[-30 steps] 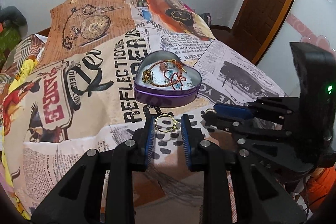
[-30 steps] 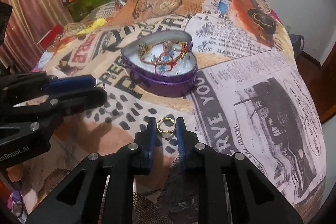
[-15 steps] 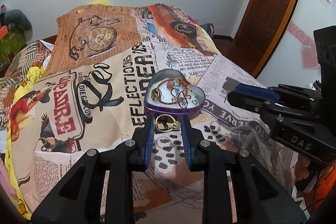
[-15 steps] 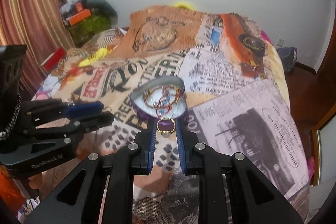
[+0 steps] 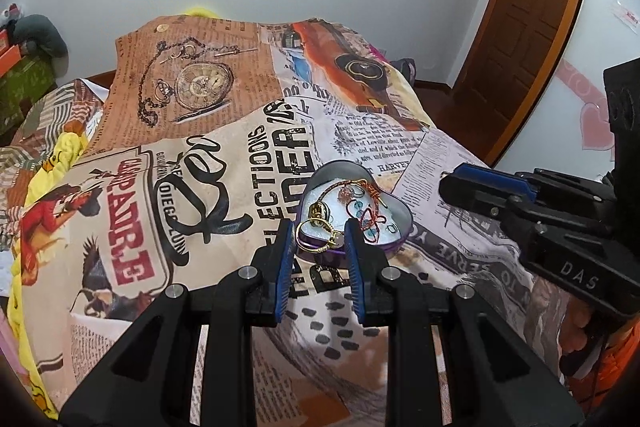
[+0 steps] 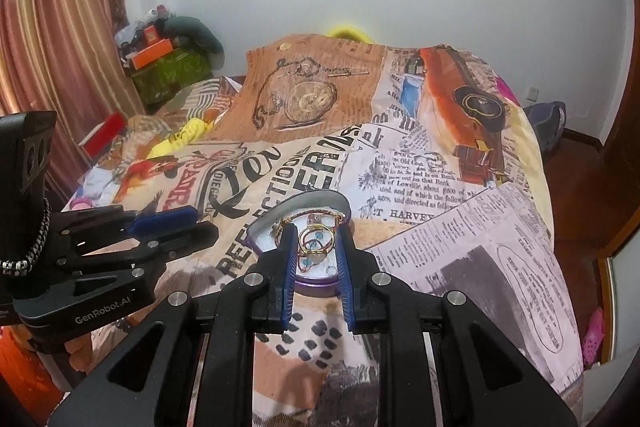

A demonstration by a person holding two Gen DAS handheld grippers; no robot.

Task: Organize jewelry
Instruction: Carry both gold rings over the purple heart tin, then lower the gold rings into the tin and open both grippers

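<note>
Above the bedspread (image 5: 208, 155), near its close edge, both grippers hang over the heart tin (image 5: 394, 227), each clamped on a ring. Left gripper (image 5: 318, 237) pinches a gold ring (image 5: 316, 239) between its blue pads; the hoop lies tilted, nearly flat, its setting turned toward the right pad. Right gripper (image 6: 316, 245) pinches a second gold ring (image 6: 316, 239) that stands upright, hoop facing the camera, with a pale stone (image 6: 316, 257) at the bottom. That purple tin rests on the spread just beyond the fingertips, its point toward the near side, lobes far. Bracelets (image 5: 360, 193) with red cord and blue beads lie coiled inside it.
</note>
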